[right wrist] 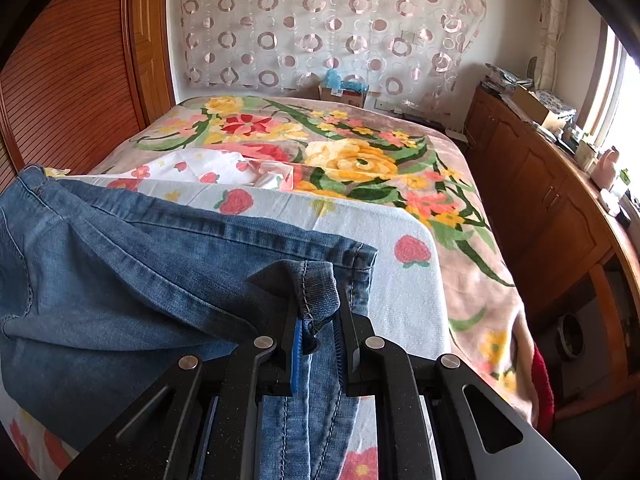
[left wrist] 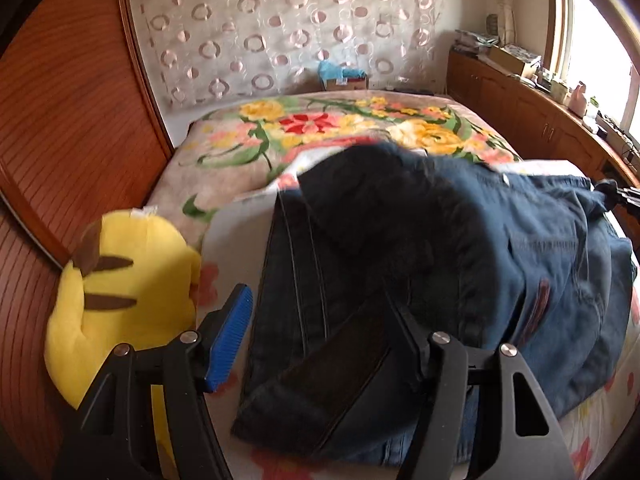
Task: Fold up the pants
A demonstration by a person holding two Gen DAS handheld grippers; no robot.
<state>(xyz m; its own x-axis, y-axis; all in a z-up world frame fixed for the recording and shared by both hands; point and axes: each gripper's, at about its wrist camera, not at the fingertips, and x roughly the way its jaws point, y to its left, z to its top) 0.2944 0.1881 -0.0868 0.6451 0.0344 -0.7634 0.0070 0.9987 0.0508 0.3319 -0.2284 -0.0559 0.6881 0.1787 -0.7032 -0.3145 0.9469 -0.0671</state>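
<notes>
Blue denim pants [right wrist: 120, 264], floral blanket [right wrist: 360, 152]

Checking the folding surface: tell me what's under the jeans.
The jeans lie on a pale strawberry-print sheet, which rests on a floral blanket. The sheet directly beneath the denim is covered. The right claw grips a hem.

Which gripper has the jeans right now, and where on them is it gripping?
The right gripper is shut on the jeans, pinching a hem corner. The left gripper is open, holding nothing, with denim lying between its fingers.
</notes>
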